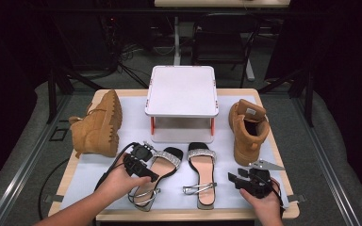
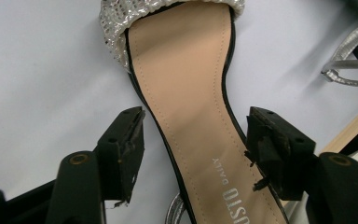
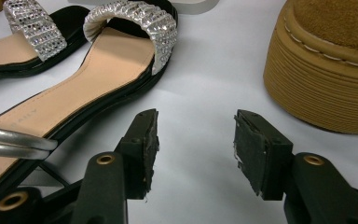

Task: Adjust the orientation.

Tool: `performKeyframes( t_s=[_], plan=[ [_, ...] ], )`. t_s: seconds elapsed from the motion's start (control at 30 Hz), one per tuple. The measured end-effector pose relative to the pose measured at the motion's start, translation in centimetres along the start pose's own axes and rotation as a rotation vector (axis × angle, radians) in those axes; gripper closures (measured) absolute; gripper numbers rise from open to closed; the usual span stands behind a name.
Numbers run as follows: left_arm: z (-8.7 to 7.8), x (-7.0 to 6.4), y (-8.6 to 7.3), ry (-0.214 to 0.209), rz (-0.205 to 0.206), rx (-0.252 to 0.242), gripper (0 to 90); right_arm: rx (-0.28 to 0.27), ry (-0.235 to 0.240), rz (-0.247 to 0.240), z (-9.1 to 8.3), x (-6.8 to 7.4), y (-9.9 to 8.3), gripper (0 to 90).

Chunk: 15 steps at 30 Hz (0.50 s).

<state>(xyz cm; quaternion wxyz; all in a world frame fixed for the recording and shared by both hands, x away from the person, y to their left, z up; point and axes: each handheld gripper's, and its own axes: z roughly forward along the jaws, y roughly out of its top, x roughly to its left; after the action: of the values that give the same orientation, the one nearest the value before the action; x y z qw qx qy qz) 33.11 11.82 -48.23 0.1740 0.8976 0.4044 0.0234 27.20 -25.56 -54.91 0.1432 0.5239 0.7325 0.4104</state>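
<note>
Two black sandals with glittering silver straps lie on the white mat near the front edge: the left sandal (image 1: pixel 156 172) (image 2: pixel 191 102) and the right sandal (image 1: pixel 202 172) (image 3: pixel 93 74). My left gripper (image 1: pixel 146 175) (image 2: pixel 196 140) is open, its jaws straddling the left sandal's tan insole at mid-length without closing on it. My right gripper (image 1: pixel 233 179) (image 3: pixel 196 144) is open over bare mat, between the right sandal and a tan boot (image 1: pixel 246 127) (image 3: pixel 326 70). A second tan boot (image 1: pixel 96 125) lies on its side at the left.
A white raised stand (image 1: pixel 181 92) with red legs sits at the table's back centre. The wooden table edge (image 1: pixel 193 215) runs just in front of the sandals. Chairs and cables stand on the dark floor beyond.
</note>
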Motion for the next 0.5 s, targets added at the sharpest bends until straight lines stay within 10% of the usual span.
performKeyframes(
  t_s=[0.5],
  plan=[
    [1.9,0.5,1.9,-0.028,-0.093,0.208,24.8,-0.006,0.016,0.002,-0.1,0.0,0.1,48.8]
  ],
)
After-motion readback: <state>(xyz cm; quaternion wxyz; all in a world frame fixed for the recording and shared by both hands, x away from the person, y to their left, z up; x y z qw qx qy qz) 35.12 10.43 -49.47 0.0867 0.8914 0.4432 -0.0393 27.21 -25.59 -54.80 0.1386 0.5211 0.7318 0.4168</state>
